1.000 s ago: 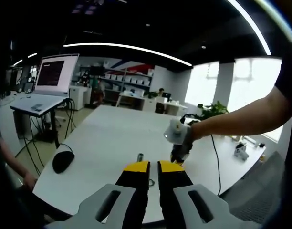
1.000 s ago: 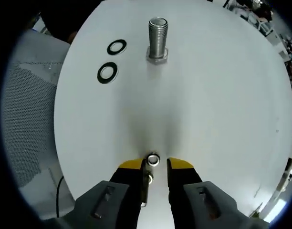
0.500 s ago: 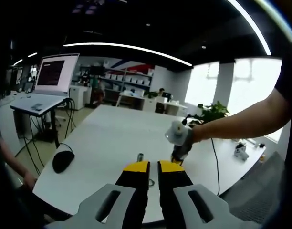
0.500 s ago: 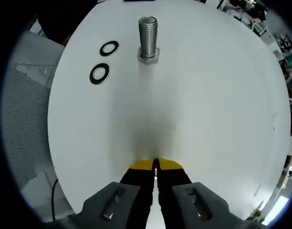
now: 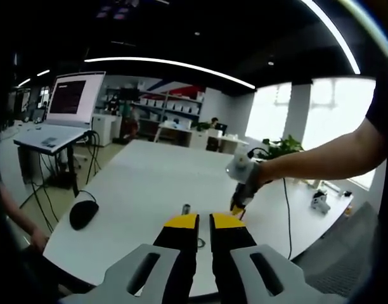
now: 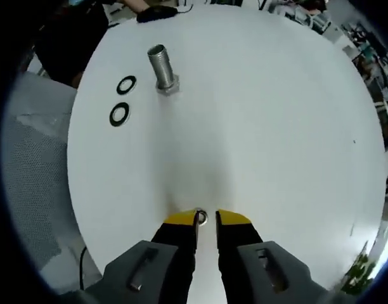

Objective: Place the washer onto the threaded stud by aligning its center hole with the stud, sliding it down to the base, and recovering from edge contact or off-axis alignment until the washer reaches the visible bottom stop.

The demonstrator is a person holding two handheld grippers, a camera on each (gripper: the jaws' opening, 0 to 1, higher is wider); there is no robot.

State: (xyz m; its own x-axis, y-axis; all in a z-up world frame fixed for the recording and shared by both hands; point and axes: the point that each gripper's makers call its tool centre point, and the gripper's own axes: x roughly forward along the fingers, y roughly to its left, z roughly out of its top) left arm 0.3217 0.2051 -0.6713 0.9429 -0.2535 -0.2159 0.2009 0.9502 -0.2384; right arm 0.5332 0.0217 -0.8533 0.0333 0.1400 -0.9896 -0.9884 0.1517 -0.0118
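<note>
Threaded stud (image 6: 161, 65): bright ribbed metal. Beside it, two washers (image 6: 122, 99): dark, matt. Table (image 6: 264, 126): smooth white.

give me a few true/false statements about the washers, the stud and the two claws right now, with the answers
1. Two dark washers lie flat on the white table beside the threaded stud. True.
2. A washer already sits around the stud at its base. False: the stud is bare, and both dark washers lie apart from it on the table.
3. The right claw has a small silvery washer between its yellow tips. True.
4. The left claw is clamped on the stud. False: its jaws are close together with nothing seen between them, and the stud stands beyond its tips.
5. A black computer mouse rests on the table in the left gripper view. True.
</note>
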